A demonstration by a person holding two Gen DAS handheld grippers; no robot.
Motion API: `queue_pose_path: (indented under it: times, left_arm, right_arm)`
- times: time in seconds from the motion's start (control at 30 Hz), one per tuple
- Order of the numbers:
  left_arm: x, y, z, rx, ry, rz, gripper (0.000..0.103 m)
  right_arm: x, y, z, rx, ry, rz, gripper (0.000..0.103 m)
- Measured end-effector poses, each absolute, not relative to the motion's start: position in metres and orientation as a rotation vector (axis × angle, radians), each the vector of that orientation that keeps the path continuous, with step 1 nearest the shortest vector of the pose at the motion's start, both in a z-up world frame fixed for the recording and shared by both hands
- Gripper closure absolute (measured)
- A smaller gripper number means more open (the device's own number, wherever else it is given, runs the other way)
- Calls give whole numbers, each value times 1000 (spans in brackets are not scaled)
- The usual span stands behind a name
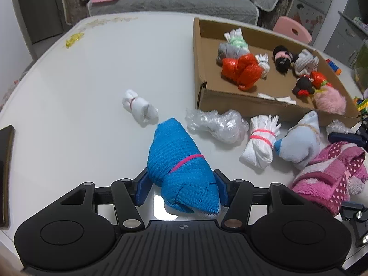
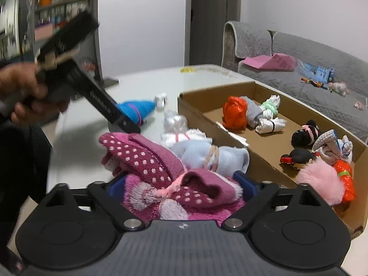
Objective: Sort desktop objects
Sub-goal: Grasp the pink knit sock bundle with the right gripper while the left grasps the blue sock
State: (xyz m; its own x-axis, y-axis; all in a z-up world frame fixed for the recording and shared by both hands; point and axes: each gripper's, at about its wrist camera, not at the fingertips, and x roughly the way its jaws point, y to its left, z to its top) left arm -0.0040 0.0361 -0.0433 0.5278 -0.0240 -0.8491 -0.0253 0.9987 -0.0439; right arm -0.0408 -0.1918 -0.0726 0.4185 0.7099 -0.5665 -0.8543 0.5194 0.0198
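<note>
Jaws of the left gripper [image 1: 181,189] clamp the blue bundle [image 1: 181,168], tilted downward; right gripper [image 2: 181,187] brackets the pink sock [image 2: 170,184].

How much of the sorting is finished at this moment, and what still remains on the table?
Done: several bundles already lie in the cardboard box. In hand: the left gripper is clamped on the blue bundle; the right gripper has the pink dotted bundle between its fingers. Left on the table: the small white roll, the clear plastic bundle, the white bundle and the pale blue sock.
</note>
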Motion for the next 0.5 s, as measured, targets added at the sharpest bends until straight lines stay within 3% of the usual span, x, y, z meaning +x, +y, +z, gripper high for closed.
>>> queue_pose_path:
  times: [0.13,0.27,0.43,0.5]
  left_arm:
    - [-9,39,-39,-50,1001,-1,40]
    - [-11,38,-39,-26,1004,1,40]
    - [-16,31,-37,17,988,-11,41]
    - [-16,29,-37,27,981,-18,41]
  right_arm:
    - [-42,-194,-75,-276,578,1005,15]
    - [-39,-189,-84,-328,608,1017,0]
    - [-39,-176,-88,-408,624,1009,0]
    - [-38,-177,-87,-402,624,1005,5]
